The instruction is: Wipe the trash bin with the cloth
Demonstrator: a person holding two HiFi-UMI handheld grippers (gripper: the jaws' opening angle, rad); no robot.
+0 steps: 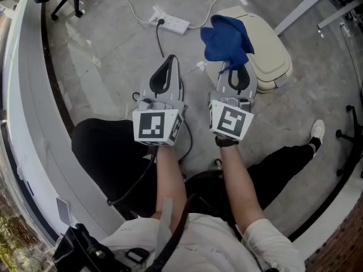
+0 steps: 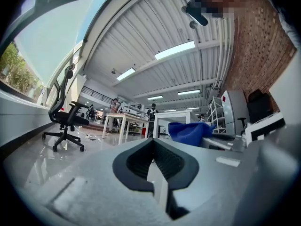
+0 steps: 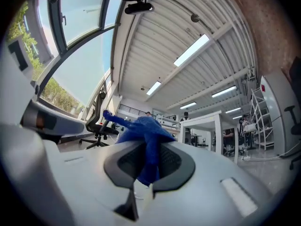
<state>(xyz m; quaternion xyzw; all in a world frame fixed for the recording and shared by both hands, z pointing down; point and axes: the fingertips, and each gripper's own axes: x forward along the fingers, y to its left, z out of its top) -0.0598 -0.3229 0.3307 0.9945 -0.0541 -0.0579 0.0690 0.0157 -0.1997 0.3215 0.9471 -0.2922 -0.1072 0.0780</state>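
Drooping, crumpled blue cloth in right gripper

Head camera: steeply down, above my left claw and right claw. Claw cameras: close behind their jaws, facing along them. All share the cloth.

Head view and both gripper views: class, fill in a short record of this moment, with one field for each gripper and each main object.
left gripper: jaws together, nothing between them
right gripper: shut on the cloth
cloth: blue, bunched, sticking out past the right jaws
trash bin: beige, seen from above on the floor; cloth overlaps its left edge, contact unclear
power strip: white, on the floor, black plug in it
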